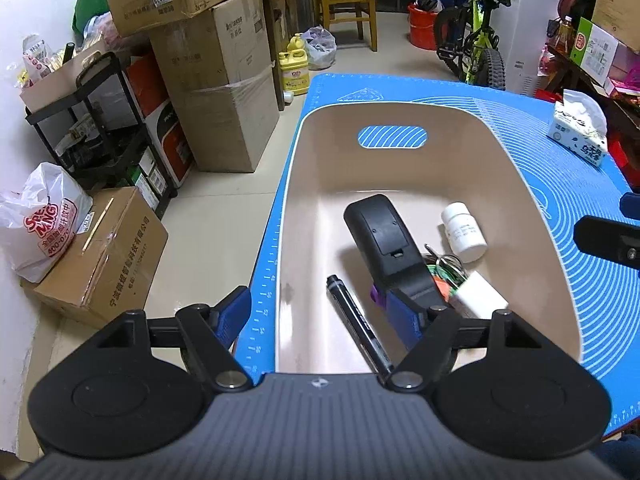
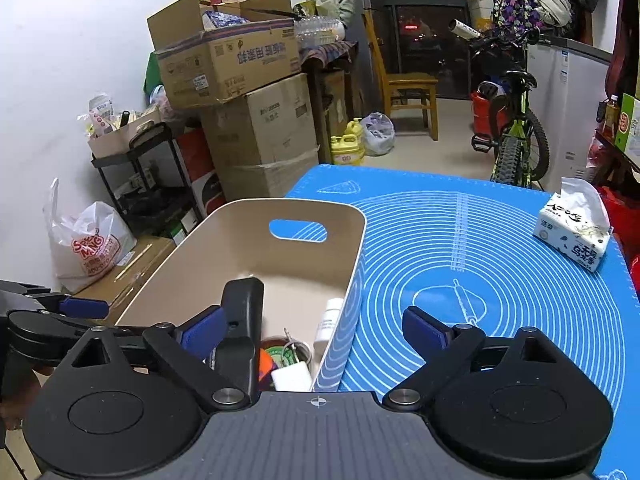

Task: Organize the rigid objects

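Blue-matted worktop (image 2: 500,240) bare, beige plastic bin (image 1: 320,184) loaded at frame centre; left tool (image 1: 324,316) and right tool (image 2: 316,330) both gaping, empty — placing step looks done; next: find remaining objects.

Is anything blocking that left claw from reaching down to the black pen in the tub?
Nothing visible does. The left gripper hangs open above the beige tub, and the black pen lies bare on the tub floor, beside the black remote, with nothing on top of it.
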Demonstrator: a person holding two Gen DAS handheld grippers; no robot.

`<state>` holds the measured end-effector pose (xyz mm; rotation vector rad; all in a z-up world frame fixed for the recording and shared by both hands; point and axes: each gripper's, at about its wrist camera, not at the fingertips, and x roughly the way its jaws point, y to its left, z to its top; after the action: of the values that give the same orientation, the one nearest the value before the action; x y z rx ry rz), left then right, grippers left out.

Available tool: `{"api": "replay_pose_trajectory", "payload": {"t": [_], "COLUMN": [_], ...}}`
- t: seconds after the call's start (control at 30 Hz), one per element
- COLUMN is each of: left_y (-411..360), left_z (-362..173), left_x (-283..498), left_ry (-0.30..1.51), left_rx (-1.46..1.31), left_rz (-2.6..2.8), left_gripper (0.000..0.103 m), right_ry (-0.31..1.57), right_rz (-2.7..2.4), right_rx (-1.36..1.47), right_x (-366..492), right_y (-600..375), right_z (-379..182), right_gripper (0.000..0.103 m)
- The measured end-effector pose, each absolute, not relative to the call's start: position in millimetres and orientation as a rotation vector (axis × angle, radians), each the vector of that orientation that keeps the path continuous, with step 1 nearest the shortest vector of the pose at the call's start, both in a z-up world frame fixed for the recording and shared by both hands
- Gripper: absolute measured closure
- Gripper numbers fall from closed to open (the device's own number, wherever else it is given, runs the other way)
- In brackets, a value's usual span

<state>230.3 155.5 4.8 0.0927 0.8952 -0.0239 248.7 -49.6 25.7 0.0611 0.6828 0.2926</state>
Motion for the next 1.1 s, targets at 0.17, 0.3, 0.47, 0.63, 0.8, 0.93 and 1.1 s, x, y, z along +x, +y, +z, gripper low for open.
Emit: {"api": "replay_pose_trajectory", "payload": {"t": [0.17, 0.3, 0.47, 0.63, 0.8, 0.93, 1.1], "left_y": [143, 131, 117, 103, 85, 72, 57], "left_z": [17, 27, 36, 43, 48, 56, 62], "left_x": [211, 196, 176, 151, 126, 106, 83], "left_ry": [0.869, 0.854, 0.82, 0.815, 0.805, 0.786, 0.761], "left_rx": [0.107, 0.115, 0.119, 0.095, 0.107, 0.115, 0.135], "left_rz": [-0.034, -0.03, -0.024, -0.025, -0.017, -0.013, -0.023], "left_gripper": [0.028, 0.028, 0.028, 0.028, 0.028, 0.028, 0.028], "right_ry": [0.674, 0.667, 0.663, 0.648, 0.642, 0.638, 0.644], "right_rz": [0.289, 0.283, 0.27, 0.253, 0.24, 0.23, 0.224], "right_rx": [0.058, 0.044, 0.047, 0.051, 0.051, 0.038, 0.056], "right_x": [230, 212, 190, 165, 136, 112, 85], "right_y": [-55, -59, -70, -85, -102, -113, -127], "right_z": [35, 41, 50, 59, 65, 68, 66], "right_gripper": [0.007, 0.007, 0.007, 0.007, 0.007, 0.007, 0.007]}}
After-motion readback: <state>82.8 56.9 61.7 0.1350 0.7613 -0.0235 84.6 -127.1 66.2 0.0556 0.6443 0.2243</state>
